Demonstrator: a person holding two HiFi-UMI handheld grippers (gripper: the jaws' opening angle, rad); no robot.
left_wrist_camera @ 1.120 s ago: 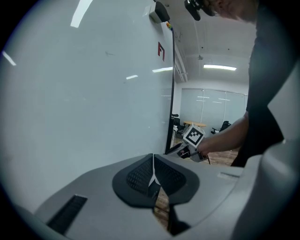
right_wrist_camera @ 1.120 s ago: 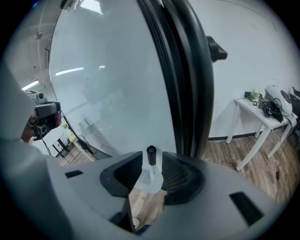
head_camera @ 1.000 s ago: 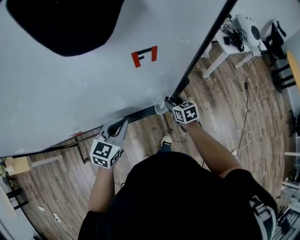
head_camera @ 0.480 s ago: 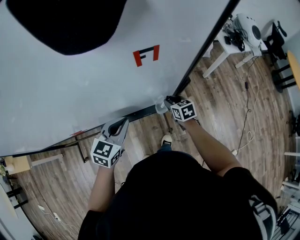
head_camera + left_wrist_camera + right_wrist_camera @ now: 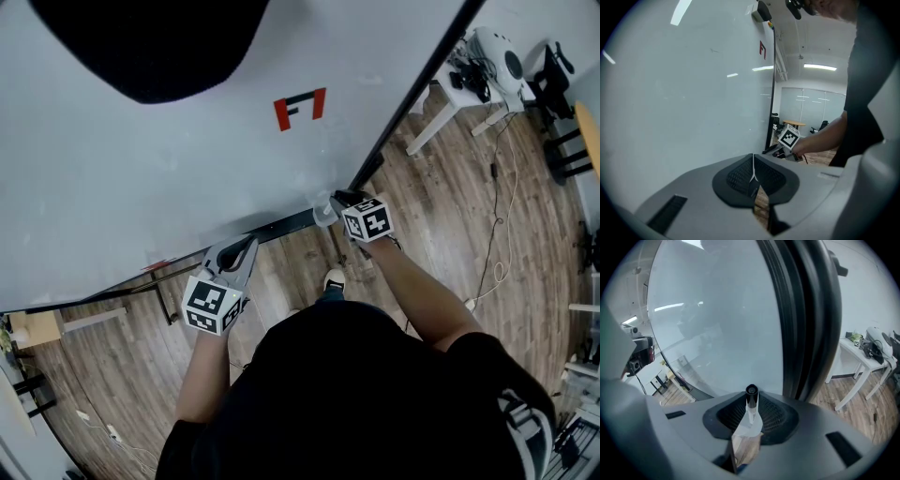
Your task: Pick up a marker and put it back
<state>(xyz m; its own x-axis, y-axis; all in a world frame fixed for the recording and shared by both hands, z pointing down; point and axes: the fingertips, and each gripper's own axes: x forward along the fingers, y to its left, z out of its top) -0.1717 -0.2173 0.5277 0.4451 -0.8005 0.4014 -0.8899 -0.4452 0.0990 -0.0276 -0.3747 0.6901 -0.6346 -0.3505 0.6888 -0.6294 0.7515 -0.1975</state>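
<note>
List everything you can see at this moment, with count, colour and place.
whiteboard: one, white with a black frame, fills the head view's upper left.
mark: one, red and black, on the whiteboard, upper middle.
marker: one, white body with a black end, between the right gripper's jaws near the board's lower corner.
table: one, white, far right on the floor, equipment on top.
floor: brown wood planks, below and right of the board.
shoe: one, white, on the floor under the board's edge.
left gripper: grey, jaws together, empty, by the board's lower edge.
right gripper: grey, jaws have just been closing, now pressing on the marker.
</note>
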